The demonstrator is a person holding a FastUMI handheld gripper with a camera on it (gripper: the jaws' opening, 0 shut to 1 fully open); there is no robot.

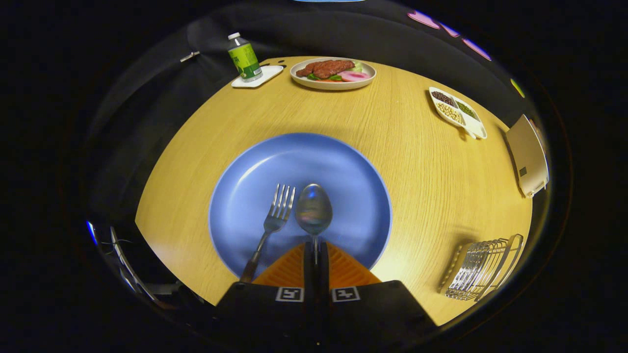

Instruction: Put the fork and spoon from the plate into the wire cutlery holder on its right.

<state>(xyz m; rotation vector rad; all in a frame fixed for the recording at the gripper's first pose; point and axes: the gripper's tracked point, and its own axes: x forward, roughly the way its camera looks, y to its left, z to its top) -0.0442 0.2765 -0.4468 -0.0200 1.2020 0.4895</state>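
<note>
A: The tongs appear clamped on the spoon handle, low centre of the frame, though the contact is hard to see. Its bowl points straight ahead over the blue plate.

B: The fork lies just left, parallel. The wire cutlery holder sits lower right on the counter, so the carry goes rightward.

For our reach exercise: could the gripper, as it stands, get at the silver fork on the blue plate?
Probably not yet: the gripper is shut on the metal spoon. Otherwise the silver fork lies uncovered just beside it on the blue plate.
</note>
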